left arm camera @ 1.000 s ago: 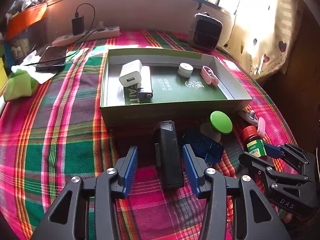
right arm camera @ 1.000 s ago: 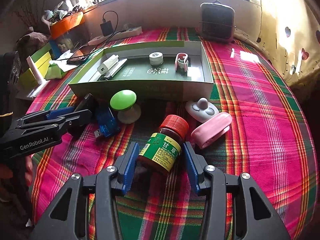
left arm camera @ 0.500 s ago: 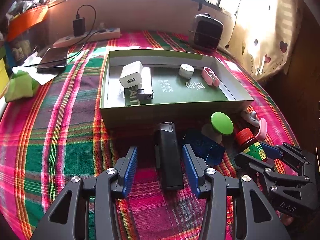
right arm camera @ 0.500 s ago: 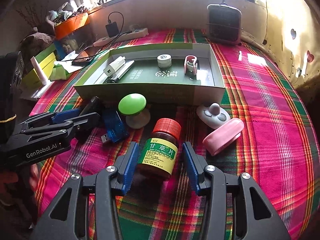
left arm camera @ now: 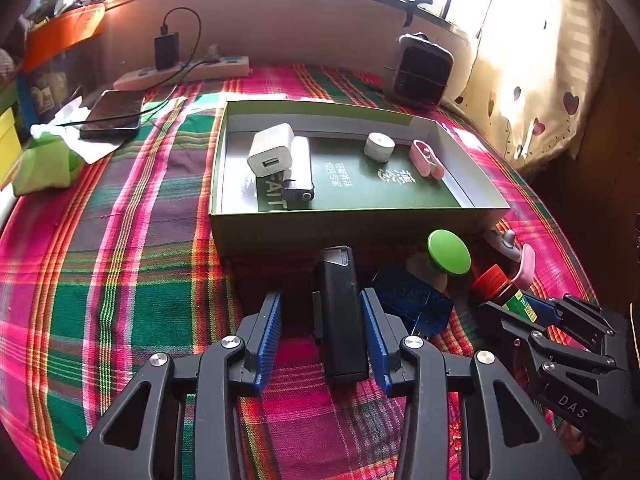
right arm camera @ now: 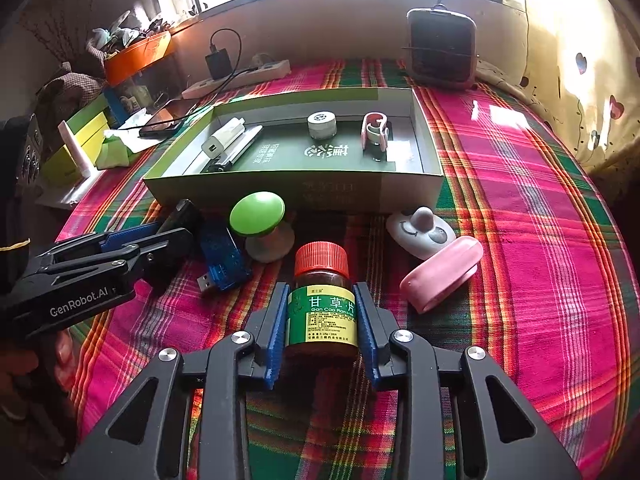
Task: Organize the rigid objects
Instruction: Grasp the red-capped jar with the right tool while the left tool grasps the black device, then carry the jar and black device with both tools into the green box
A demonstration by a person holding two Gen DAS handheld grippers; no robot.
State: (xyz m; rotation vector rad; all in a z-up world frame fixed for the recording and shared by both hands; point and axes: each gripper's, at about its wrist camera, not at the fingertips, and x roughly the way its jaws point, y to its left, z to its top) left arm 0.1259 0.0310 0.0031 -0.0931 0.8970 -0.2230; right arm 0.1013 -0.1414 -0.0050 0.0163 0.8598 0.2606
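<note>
A green box lies on the plaid cloth and holds a white charger, a white bar, a round white cap and a pink clip. My left gripper is open around a black lighter-like device lying on the cloth, with a gap on the left side. My right gripper is shut on a brown medicine bottle with a red cap and green label. The bottle also shows in the left wrist view.
In front of the box lie a blue USB stick, a green-topped knob, a white round gadget and a pink case. A phone, power strip and small fan stand behind.
My right gripper has closed its fingers onto the medicine bottle, which has turned straight between them. My left gripper has stayed open around the black device.
</note>
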